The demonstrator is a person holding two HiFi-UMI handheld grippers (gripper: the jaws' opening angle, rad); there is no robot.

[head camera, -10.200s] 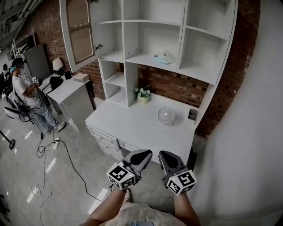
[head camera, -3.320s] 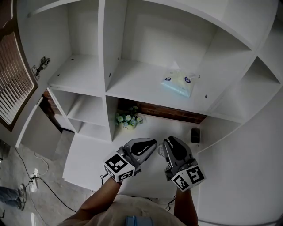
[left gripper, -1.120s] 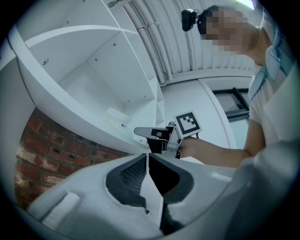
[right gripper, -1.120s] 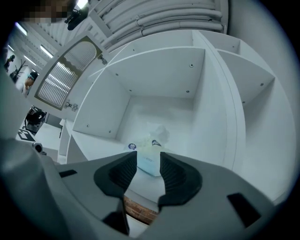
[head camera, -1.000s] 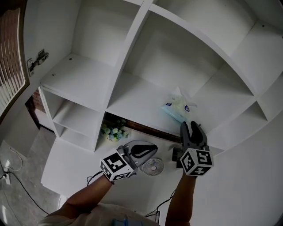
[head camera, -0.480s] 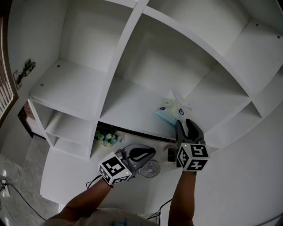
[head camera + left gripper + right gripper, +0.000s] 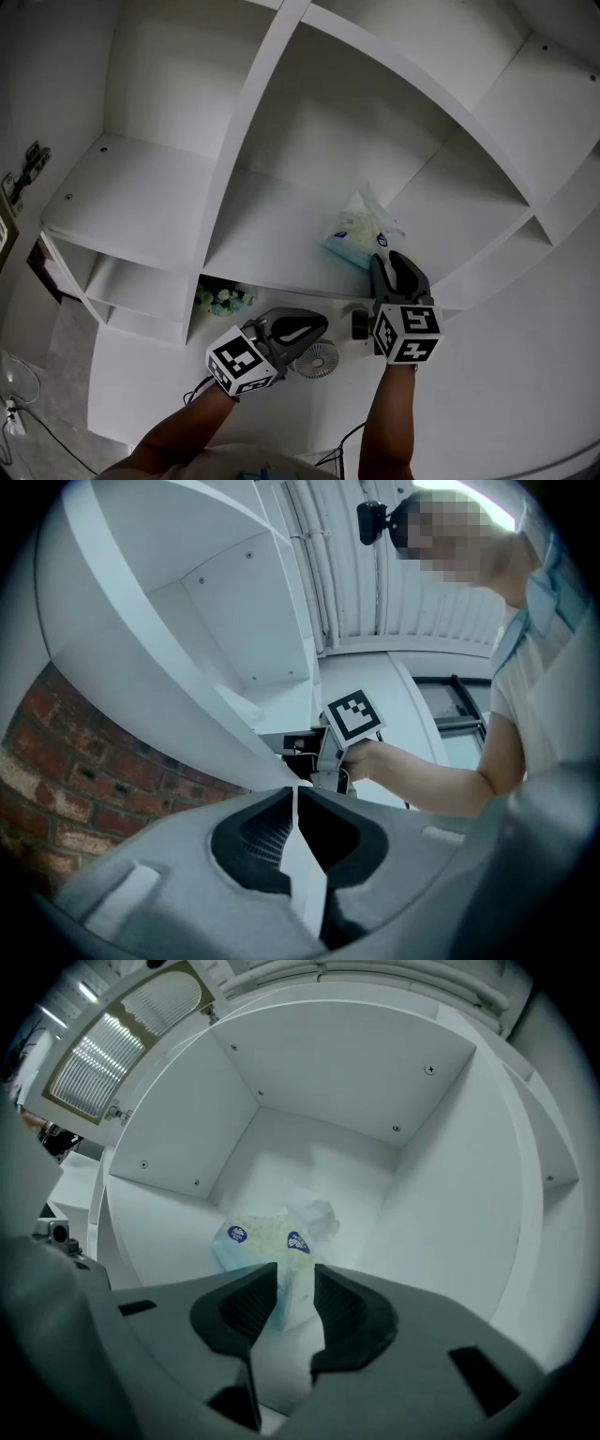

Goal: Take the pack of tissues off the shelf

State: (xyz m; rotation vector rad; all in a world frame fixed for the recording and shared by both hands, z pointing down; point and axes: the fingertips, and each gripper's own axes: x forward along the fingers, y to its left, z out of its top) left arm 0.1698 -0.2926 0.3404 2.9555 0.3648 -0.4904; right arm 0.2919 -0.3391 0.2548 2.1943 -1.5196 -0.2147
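Note:
The pack of tissues (image 7: 358, 239) is pale blue-green, with a white tissue sticking up from it. It lies on the white shelf (image 7: 272, 239) near the compartment's right wall. My right gripper (image 7: 394, 259) reaches up to its near end. In the right gripper view the pack (image 7: 265, 1238) has its near corner between the jaws of the right gripper (image 7: 295, 1276), which are closing; the pads do not visibly press on it. My left gripper (image 7: 321, 324) hangs lower, below the shelf, shut and empty, its jaws meeting in the left gripper view (image 7: 296, 795).
Under the shelf on the desk stand a small round fan (image 7: 319, 359), a pot of flowers (image 7: 222, 300) and a dark holder (image 7: 359, 324). A door hinge (image 7: 23, 169) shows at far left. Brick wall (image 7: 56, 761) lies behind the desk.
My right gripper has risen a little towards the pack, and its jaw tips now sit round the pack's near end. The left gripper stays low and shut.

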